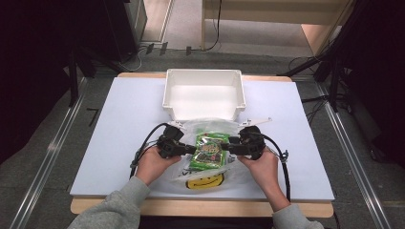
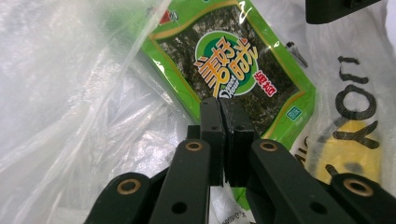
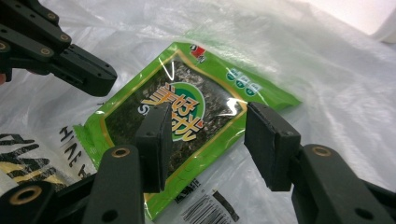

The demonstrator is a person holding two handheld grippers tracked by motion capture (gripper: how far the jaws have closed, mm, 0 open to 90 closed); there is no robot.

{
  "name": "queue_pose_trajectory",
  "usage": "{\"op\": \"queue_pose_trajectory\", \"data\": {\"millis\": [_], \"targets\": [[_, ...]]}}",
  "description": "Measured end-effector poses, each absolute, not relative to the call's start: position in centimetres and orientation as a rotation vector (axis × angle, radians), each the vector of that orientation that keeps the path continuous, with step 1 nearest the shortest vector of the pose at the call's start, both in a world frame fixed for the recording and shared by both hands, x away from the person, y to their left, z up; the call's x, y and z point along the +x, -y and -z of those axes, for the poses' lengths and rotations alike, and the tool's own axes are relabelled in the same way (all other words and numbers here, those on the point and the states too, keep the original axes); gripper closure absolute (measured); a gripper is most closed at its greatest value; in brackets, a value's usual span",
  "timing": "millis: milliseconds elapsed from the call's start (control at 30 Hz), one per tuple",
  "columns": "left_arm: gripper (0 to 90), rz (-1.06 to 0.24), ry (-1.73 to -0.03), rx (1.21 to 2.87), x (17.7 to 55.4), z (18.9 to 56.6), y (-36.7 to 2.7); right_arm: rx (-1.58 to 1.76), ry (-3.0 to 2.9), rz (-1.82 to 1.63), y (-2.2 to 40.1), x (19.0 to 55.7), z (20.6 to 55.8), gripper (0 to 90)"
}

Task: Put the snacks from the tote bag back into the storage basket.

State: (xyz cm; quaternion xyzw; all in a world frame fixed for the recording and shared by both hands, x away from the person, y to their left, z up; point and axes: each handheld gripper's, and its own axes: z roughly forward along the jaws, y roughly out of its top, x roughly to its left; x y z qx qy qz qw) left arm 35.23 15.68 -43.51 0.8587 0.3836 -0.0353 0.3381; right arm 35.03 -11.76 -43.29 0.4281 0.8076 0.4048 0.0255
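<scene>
High view: seaweed packet (image 1: 208, 150) lengthwise toward bin, left gripper (image 1: 191, 149) closed empty, right gripper (image 1: 226, 146) wide.

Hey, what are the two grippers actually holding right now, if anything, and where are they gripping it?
The left gripper is shut at the near edge of the green seaweed packet; whether it pinches packet or plastic bag cannot be told. The right gripper is open above the packet, holding nothing.

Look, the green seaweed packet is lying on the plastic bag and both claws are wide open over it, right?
Not quite. Only the right claw is open, as the right gripper view shows. The left gripper view shows the left claw shut, its jaws pressed together. The rest is right: the green seaweed packet lies on the plastic bag in the high view.
</scene>
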Motion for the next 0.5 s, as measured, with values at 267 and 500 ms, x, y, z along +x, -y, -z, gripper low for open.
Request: {"op": "queue_pose_trajectory", "data": {"millis": [267,500], "targets": [[89.1,0.103,-1.002,2.244,35.39,43.98,-15.6,1.304,-2.52,-1.232,11.21,34.9,43.61,53.3],[89.1,0.121,-1.02,2.24,35.61,44.16,-15.82,1.304,-2.525,-1.228,10.91,34.86,43.7,53.3]]}}
